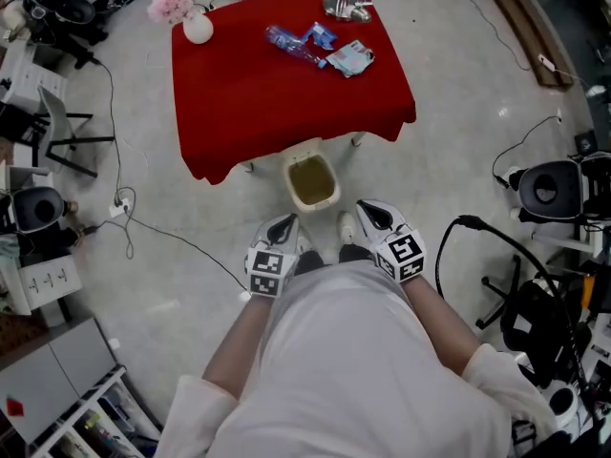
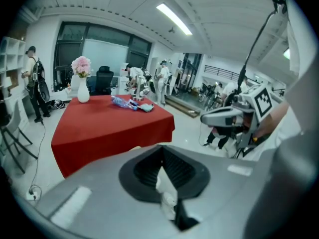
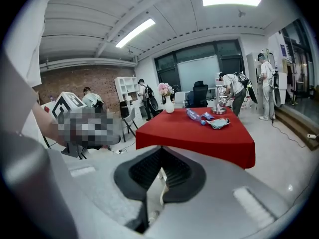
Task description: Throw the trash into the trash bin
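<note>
Trash: crushed clear plastic bottle and blue-white wrappers (image 1: 320, 48), untouched on red-clothed table (image 1: 239, 113).
Bin: cream plastic bin (image 1: 312, 181), on the floor by the table.
Grippers: left gripper (image 1: 284, 227), right gripper (image 1: 370, 216) clenched, empty.
Left: everything.

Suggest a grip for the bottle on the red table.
Probably the bottle mid-body, from above, jaws across its long axis: it lies on its side on the table. In the head view, stay toward its bare left end; wrappers crowd the right end.
</note>
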Demonstrator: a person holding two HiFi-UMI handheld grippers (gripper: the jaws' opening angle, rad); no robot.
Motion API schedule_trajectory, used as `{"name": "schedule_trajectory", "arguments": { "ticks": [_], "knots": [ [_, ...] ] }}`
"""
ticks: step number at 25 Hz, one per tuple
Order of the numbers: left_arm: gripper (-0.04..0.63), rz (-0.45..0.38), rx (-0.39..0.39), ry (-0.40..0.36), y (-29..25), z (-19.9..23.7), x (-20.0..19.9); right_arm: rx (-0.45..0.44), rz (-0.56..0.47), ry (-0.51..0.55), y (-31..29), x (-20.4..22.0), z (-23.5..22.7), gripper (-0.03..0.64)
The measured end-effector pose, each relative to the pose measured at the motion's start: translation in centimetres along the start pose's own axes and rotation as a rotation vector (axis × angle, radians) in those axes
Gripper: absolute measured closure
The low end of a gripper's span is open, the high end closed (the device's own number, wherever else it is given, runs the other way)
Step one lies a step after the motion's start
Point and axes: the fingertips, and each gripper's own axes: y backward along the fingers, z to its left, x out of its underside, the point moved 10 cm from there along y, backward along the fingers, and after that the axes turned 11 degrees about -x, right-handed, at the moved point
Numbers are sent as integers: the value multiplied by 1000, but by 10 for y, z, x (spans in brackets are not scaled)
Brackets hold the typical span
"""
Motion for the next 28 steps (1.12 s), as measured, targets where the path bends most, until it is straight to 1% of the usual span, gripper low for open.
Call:
{"name": "schedule_trajectory", "arguments": {
  "ticks": [3, 7, 10, 14, 18, 23, 25, 28],
  "knots": [
    [591, 0, 8, -8, 4, 11, 1, 0, -5, 7, -5, -4, 8, 617],
    [591, 7, 15, -7, 1, 23, -1, 9, -1, 5, -15, -7, 6, 617],
    [591, -2, 13, -5, 1, 28, -5, 7, 0, 7, -22, -11, 2, 580],
    [591, -8, -7, 21, 1, 28, -9, -14, -7, 12, -29, -19, -6, 580],
    [591, -14, -39, 44, -10, 24, -18, -52, -7, 30, -40, -30, -33, 580],
    [591, -38, -118, 77, -33, 19, -39, -102, 13, 63, -53, -49, -79, 580],
    [591, -49, -123, 94, -45, 15, -44, -121, 23, 78, -58, -57, -99, 581],
    [591, -29, -134, 113, -66, 9, -42, -145, 45, 92, -66, -65, -129, 580]
  ]
}}
